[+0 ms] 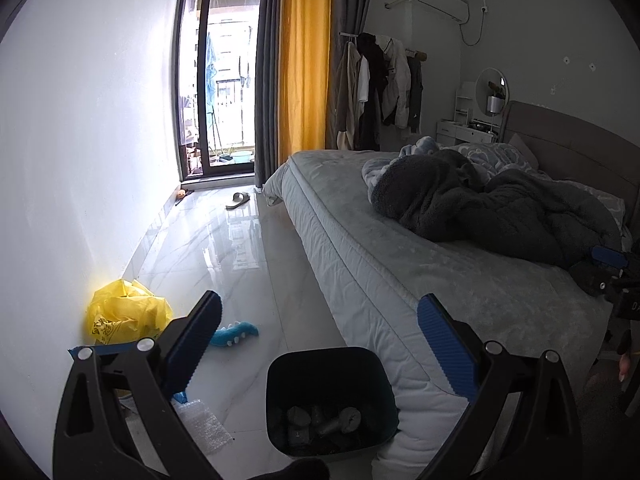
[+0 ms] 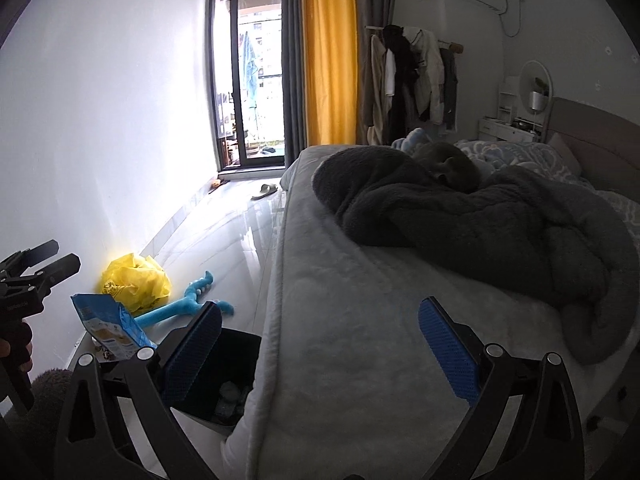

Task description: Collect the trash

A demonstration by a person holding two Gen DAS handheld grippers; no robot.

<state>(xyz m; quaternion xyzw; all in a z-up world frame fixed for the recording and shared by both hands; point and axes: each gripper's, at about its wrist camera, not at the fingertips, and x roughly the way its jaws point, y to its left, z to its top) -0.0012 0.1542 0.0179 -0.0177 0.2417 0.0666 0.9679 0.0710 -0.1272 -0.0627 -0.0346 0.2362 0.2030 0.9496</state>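
Trash: a crumpled yellow plastic bag (image 1: 128, 314) lies on the glossy white tile floor (image 1: 224, 240) against the wall, near a dark square waste bin (image 1: 332, 396) standing beside the grey-covered bed (image 1: 400, 248). The left view looks into the bin at dim grey lumps, hard to identify, and shows clear bubble wrap (image 1: 204, 426); the right view alone shows a blue snack packet (image 2: 110, 330), partly hidden behind its finger. Left tongs (image 1: 320, 344) and right tongs (image 2: 320, 348) both stand apart, empty.
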